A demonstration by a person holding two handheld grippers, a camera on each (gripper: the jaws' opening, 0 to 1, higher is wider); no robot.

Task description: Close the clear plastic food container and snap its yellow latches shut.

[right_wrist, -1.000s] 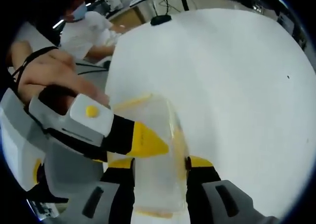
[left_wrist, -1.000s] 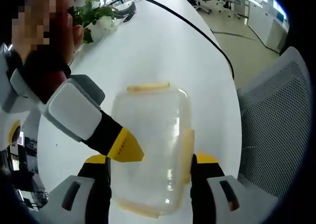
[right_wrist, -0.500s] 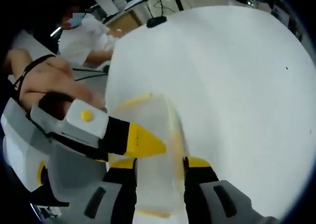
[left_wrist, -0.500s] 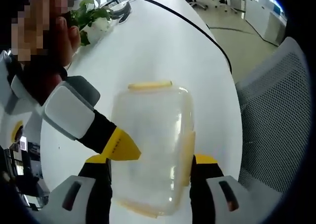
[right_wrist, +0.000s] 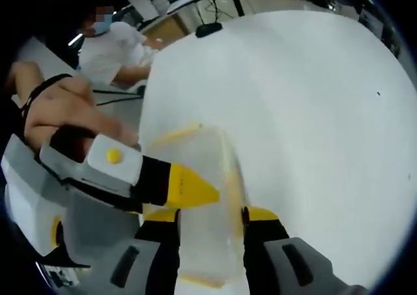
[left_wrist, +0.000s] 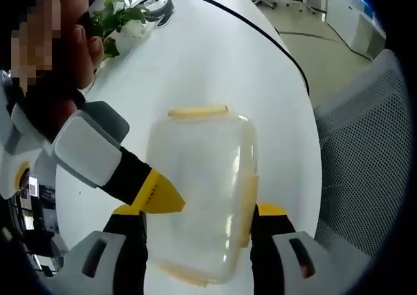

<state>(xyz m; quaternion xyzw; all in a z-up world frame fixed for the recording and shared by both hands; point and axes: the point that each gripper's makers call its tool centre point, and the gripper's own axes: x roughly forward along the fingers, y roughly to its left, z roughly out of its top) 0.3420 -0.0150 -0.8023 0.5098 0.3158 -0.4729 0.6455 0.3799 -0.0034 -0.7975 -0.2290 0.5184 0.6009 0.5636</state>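
The left gripper view takes in a plant at the far left of the white counter, a black cable curving across it, and a mesh chair off the right edge. The right gripper view instead shows a person in white seated beyond the counter, and a black stand base at its far edge.

In the left gripper view the container lies flat on the counter with its lid on, between the two jaws of the left tongs. The jaws are spread wide; the right jaw stands just beside the yellow latch on that long side, and I cannot tell whether they press it. Another latch lies along the far short end. The right tongs come in from the left, their yellow tip touching the container's left edge.

In the right gripper view the container again sits between the jaws of the right tongs, which are parted around it. The left tongs reach in from the left, their yellow tip over the lid.
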